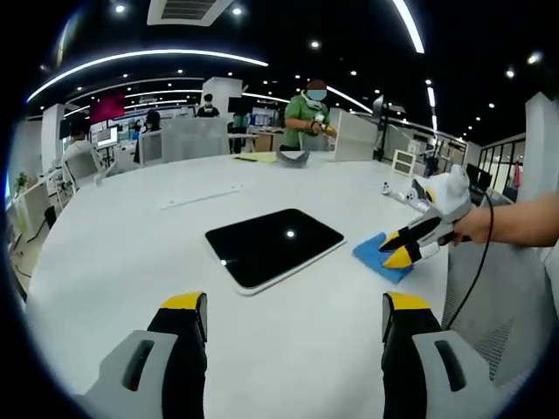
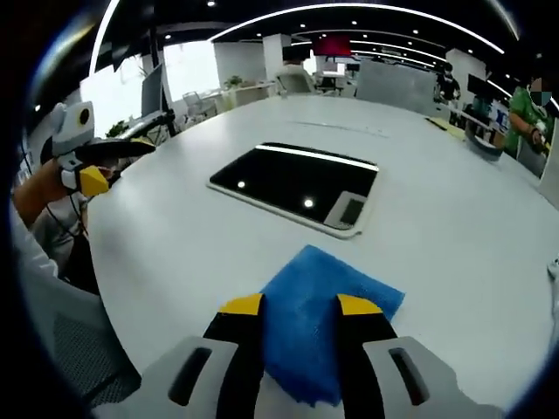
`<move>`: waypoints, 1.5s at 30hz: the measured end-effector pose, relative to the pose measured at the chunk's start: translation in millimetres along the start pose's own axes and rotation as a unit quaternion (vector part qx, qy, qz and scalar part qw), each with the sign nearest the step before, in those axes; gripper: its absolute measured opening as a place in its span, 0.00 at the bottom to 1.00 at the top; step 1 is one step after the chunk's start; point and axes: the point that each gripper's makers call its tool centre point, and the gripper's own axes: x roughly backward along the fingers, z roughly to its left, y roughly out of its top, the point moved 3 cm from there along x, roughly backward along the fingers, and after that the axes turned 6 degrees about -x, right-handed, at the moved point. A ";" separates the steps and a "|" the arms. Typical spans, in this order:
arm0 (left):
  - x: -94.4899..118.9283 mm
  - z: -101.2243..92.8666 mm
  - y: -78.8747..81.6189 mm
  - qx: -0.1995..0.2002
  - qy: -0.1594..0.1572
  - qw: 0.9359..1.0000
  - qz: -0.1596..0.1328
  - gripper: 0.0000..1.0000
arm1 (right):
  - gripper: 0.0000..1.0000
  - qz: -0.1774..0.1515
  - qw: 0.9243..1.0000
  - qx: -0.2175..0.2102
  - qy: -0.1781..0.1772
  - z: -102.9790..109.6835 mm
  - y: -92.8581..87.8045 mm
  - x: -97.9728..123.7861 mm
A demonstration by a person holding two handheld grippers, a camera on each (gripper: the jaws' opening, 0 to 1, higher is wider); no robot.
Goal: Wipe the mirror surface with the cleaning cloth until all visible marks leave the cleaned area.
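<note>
A dark mirror (image 1: 272, 246) in a thin white frame lies flat on the white table (image 1: 131, 253). Just right of it a blue cleaning cloth (image 1: 376, 255) lies flat. My right gripper (image 1: 397, 251), held by a hand, rests its yellow tips on the cloth. In the right gripper view the cloth (image 2: 323, 288) spreads between and under the jaws of my right gripper (image 2: 301, 305), which stand apart, with the mirror (image 2: 293, 179) beyond. My left gripper (image 1: 295, 314) is open over bare table short of the mirror, and my left gripper (image 2: 92, 170) shows at the table's edge.
A thin white strip (image 1: 201, 196), a grey object (image 1: 293, 158) and small white items (image 1: 397, 194) lie farther back on the table. A person in green (image 1: 306, 118) stands beyond it. A grey mesh chair (image 1: 498, 305) sits by the table's right edge.
</note>
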 end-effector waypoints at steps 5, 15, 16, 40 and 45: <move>4.1 7.7 -1.6 0.002 0.016 1.000 0.000 0.84 | 0.48 -0.069 0.998 -0.003 -0.016 5.2 31.1 12.6; 10.1 31.2 9.6 0.012 0.055 0.997 -0.044 0.99 | 0.90 -0.152 0.983 0.021 -0.104 3.2 67.2 60.0; 9.0 32.2 9.1 0.012 0.052 0.998 -0.046 0.99 | 0.91 -0.149 0.983 0.017 -0.108 2.5 63.9 64.1; 32.3 10.3 22.4 0.022 0.094 0.994 -0.053 0.96 | 0.88 -0.145 0.987 0.011 -0.064 3.4 61.7 86.3; 39.6 4.6 30.4 0.021 0.135 0.989 -0.055 0.95 | 0.87 -0.128 0.991 0.013 -0.034 -3.6 51.0 80.5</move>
